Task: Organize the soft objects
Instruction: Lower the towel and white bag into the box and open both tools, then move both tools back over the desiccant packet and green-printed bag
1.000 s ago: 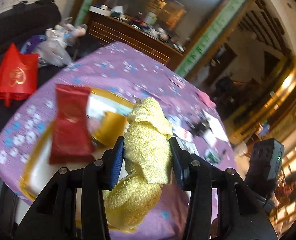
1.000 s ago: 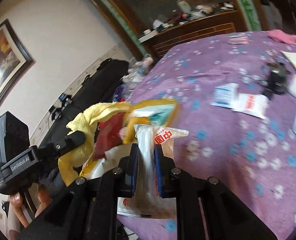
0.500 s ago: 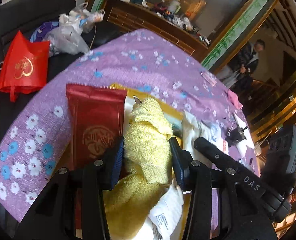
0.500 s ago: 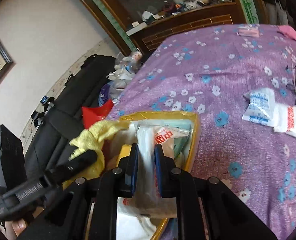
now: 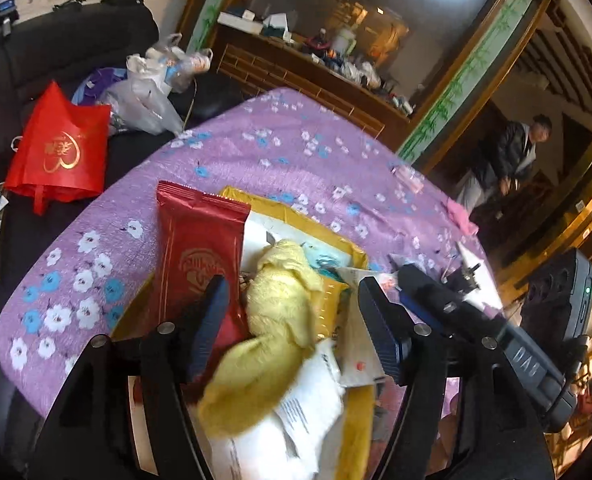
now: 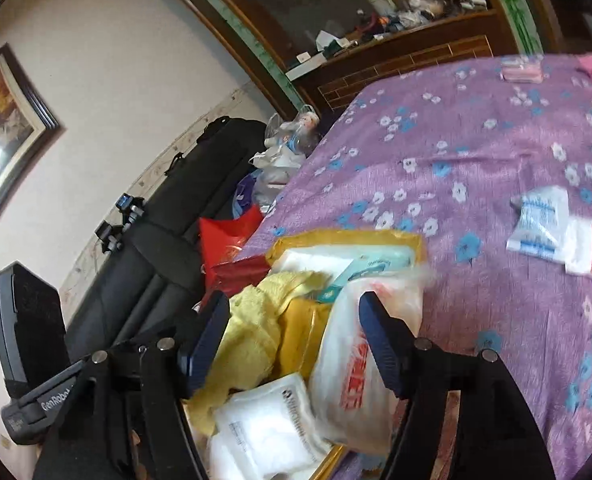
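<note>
A yellow towel (image 5: 279,320) lies loose in the yellow tray (image 5: 283,210), between the spread jaws of my open left gripper (image 5: 296,324). A red packet (image 5: 197,256) leans at the tray's left side. In the right wrist view my right gripper (image 6: 296,336) is open over the tray (image 6: 348,238). The white bag with red print (image 6: 360,364) rests in it by the right finger, released. The towel (image 6: 255,332) lies left of the bag. White packs (image 6: 267,424) lie below.
The tray sits on a purple flowered tablecloth (image 6: 476,152). Two white sachets (image 6: 556,232) lie on the cloth to the right. A red gift bag (image 5: 59,148) and plastic bags (image 5: 143,92) rest on a black sofa left of the table. A person (image 5: 512,156) stands far right.
Both grippers opened. The left let go of the yellow towel and the right let go of the white bag; both now lie in the tray.
</note>
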The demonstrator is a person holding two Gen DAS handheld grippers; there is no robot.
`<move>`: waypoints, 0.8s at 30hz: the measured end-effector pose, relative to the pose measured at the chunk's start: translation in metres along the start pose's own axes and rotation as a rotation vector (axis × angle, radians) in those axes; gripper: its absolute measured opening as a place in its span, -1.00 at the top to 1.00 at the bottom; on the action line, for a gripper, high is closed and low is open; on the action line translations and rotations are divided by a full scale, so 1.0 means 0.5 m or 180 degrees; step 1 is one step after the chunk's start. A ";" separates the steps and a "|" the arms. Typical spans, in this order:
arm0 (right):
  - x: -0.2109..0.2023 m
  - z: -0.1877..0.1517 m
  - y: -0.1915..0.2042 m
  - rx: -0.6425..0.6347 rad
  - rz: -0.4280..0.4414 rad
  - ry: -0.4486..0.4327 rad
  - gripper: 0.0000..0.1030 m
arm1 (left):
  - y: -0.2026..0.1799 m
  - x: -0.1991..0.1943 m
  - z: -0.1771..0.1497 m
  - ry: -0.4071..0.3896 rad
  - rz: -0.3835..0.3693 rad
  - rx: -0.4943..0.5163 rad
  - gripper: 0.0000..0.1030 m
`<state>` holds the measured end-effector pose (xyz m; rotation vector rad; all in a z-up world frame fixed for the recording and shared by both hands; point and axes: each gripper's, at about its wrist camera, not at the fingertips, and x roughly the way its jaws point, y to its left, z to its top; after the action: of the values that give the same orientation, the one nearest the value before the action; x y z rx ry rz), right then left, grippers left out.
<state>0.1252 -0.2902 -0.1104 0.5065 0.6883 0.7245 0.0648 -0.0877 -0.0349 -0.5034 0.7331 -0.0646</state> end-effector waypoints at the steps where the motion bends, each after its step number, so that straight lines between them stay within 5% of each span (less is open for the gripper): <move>1: -0.017 0.000 -0.001 0.0002 0.0021 -0.0099 -0.32 | -0.005 -0.013 -0.006 -0.0043 0.0029 0.0027 -0.31; 6: -0.061 -0.017 -0.020 0.0033 0.0040 -0.0090 -0.32 | -0.046 -0.048 -0.037 -0.0164 0.0296 0.0210 -0.31; 10: -0.115 -0.033 -0.046 -0.0069 0.0098 -0.0048 -0.32 | -0.104 -0.075 -0.067 -0.0220 0.0137 0.0269 -0.31; 16: -0.196 -0.044 -0.134 -0.0140 -0.0172 0.0142 -0.32 | -0.217 -0.045 -0.103 0.0116 -0.0265 0.0507 -0.31; 24: -0.303 -0.050 -0.292 0.0120 -0.0716 0.0046 -0.32 | -0.307 0.026 -0.155 0.0503 -0.0370 0.0772 -0.30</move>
<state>0.0861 -0.4921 -0.1606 0.4502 0.7600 0.5053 0.0414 -0.2581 -0.0210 -0.3106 0.8373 -0.3010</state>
